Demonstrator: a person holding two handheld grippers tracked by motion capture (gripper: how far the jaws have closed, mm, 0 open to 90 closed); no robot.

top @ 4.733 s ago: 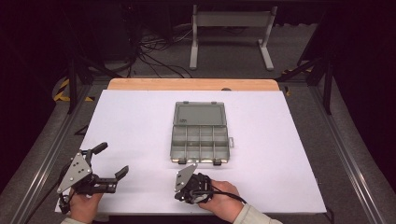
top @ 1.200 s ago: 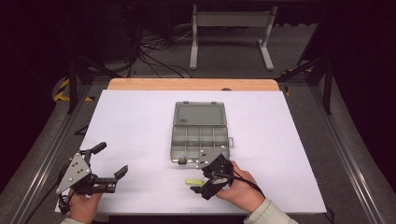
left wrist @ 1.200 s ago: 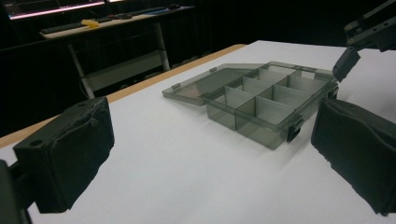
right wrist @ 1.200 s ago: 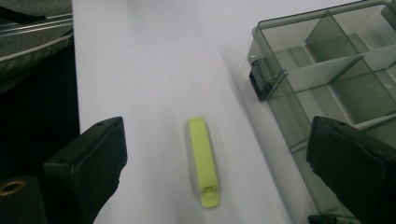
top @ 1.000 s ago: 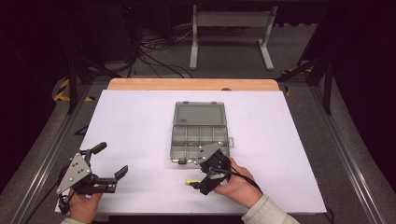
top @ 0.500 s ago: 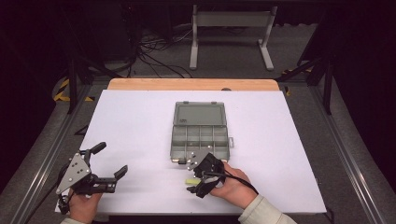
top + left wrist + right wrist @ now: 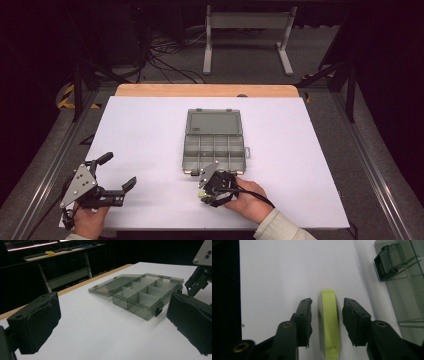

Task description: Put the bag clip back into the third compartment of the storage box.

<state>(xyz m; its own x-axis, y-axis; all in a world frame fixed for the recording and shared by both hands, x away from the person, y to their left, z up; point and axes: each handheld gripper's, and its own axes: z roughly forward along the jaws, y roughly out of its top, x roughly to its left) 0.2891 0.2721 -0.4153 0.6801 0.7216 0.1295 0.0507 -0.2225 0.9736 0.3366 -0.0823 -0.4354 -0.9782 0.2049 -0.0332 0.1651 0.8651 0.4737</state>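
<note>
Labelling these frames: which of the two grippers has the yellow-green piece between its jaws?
The right gripper: its jaws flank the yellow-green piece, gaps still showing. The left gripper has wide jaws with nothing between.

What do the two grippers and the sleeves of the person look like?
Both the left gripper and the right gripper are black with padded jaws, a grey three-cornered plate on top and a black trailing cable. The sleeve is light beige.
</note>
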